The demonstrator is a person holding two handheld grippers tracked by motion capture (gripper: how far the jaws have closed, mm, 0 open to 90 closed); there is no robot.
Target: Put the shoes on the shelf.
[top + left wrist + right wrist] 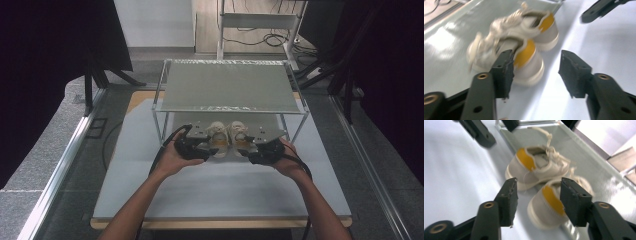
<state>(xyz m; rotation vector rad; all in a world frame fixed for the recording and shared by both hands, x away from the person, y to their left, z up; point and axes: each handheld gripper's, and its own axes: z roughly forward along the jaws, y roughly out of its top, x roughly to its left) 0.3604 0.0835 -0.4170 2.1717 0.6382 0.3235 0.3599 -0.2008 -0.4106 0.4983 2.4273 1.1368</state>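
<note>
Sneakers point(227, 136): pair, lower rack shelf point(272, 131). Your left gripper point(536, 71) and right gripper point(537, 198) gape wide; centre each heel before closing.

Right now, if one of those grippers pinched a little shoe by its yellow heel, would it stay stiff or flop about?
The shoe looks like soft canvas, so its heel collar would probably squash somewhat. Its thick pale sole suggests it should keep its shape and stand flat, not roll. The loose laces would likely dangle. It seems small, so probably light.

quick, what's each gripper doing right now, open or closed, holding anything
Left gripper: open, holding nothing, beside the left shoe.
Right gripper: open, holding nothing, jaws around the right shoe's heel.
</note>
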